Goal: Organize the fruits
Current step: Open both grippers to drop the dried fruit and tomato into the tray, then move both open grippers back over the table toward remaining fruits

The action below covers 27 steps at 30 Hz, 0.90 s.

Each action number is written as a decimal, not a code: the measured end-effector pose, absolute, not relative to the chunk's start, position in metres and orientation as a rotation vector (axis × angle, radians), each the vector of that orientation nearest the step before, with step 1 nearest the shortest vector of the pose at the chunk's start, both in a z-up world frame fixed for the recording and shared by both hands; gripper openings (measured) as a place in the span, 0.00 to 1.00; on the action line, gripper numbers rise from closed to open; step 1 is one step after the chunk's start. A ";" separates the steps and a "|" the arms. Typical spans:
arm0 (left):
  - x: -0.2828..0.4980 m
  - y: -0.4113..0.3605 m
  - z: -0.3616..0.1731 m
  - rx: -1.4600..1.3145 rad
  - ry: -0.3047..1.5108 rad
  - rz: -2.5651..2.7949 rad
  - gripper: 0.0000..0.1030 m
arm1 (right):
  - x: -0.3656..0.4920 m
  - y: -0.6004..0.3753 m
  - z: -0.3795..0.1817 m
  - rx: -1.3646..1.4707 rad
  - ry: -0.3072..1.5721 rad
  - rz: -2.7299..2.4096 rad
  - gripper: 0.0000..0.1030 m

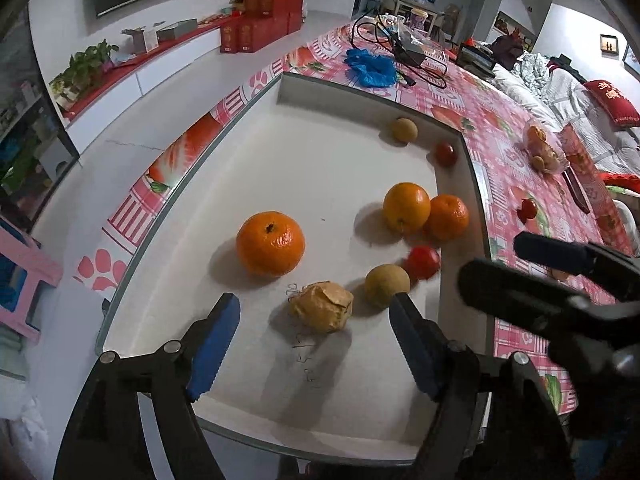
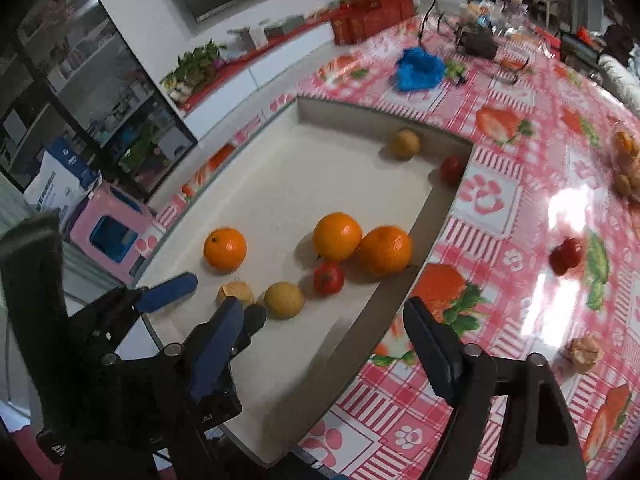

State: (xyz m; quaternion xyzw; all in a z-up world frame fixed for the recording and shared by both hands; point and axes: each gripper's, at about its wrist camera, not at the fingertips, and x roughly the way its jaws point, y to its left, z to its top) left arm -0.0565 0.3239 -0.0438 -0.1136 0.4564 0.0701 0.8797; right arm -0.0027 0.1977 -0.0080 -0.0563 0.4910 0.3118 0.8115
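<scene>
A white tray (image 1: 304, 160) on the table holds three oranges, two small red fruits, two tan round fruits and a papery brown husk fruit (image 1: 322, 306). The biggest orange (image 1: 270, 243) lies alone at the left. My left gripper (image 1: 314, 312) is open and empty, its jaws either side of the husk fruit, just above the tray. My right gripper (image 2: 324, 320) is open and empty over the tray's near right wall (image 2: 400, 292). On the tablecloth lie a red fruit (image 2: 566, 255), another husk fruit (image 2: 584, 354) and a clump of fruits (image 2: 628, 160).
The table has a pink strawberry tablecloth (image 2: 500, 208). A blue plastic bag (image 1: 372, 66), black cables and a box (image 1: 408, 46) lie at its far end. A knife (image 1: 576, 190) lies on the right. Red boxes (image 1: 260, 20) stand on the floor beyond.
</scene>
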 end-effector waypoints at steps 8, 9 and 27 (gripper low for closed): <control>-0.063 0.316 -0.033 -0.226 0.943 0.126 0.78 | 0.001 0.172 -0.002 -0.102 1.014 0.559 1.00; -0.064 0.314 -0.032 -0.221 0.942 0.122 0.78 | 0.003 0.166 -0.001 -0.092 1.010 0.539 1.00; -0.053 0.247 -0.012 -0.090 0.937 0.020 0.78 | 0.014 -0.001 -0.030 0.071 1.059 0.152 1.00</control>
